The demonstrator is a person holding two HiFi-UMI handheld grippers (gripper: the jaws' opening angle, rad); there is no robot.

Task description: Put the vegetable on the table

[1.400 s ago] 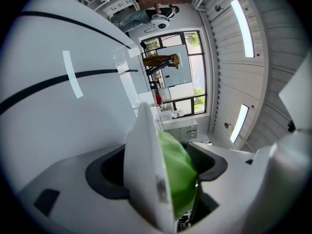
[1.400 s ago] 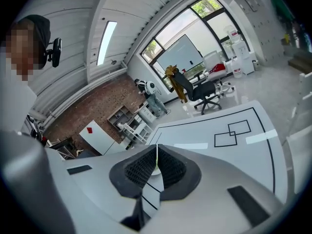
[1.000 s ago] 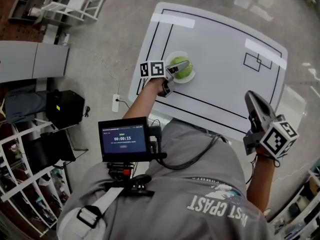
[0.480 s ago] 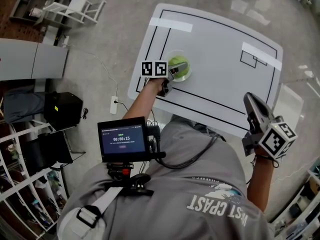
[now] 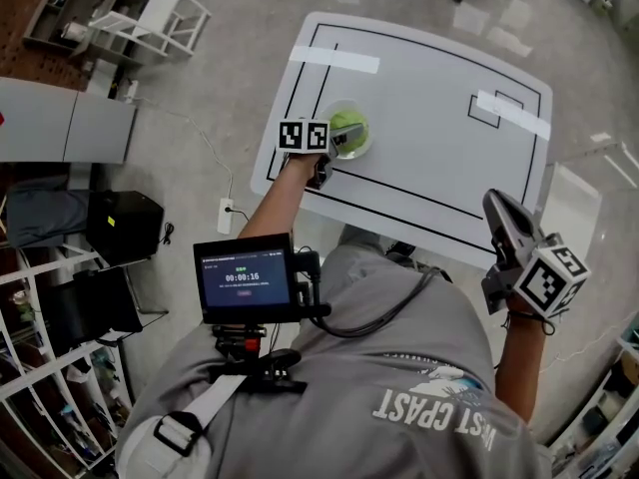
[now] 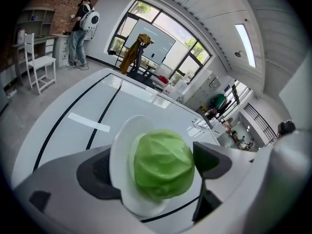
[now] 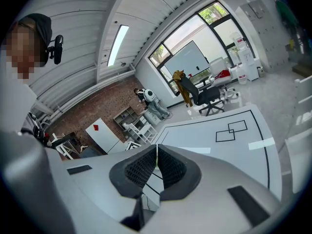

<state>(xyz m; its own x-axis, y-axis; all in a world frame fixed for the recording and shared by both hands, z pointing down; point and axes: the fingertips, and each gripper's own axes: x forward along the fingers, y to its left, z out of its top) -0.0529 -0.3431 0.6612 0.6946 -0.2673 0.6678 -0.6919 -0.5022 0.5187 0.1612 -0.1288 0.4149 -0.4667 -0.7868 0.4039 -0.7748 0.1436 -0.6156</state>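
The left hand-held gripper (image 5: pixel 342 140) straddles the green vegetable (image 6: pixel 163 164), which sits on a white plate (image 6: pixel 121 145) on the table (image 5: pixel 439 158). Its jaws are opening, apparently to release it. The right hand-held gripper (image 5: pixel 502 216), closed and empty, hangs idle beyond the table's edge.

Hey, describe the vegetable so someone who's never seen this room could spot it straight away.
Find the big white table marked with black lines and go to the side at the person's left, where a round white plate sits. The vegetable is the leafy, pale green ball on that plate. It is the only green thing on the table; all else there is lines and white tape strips.
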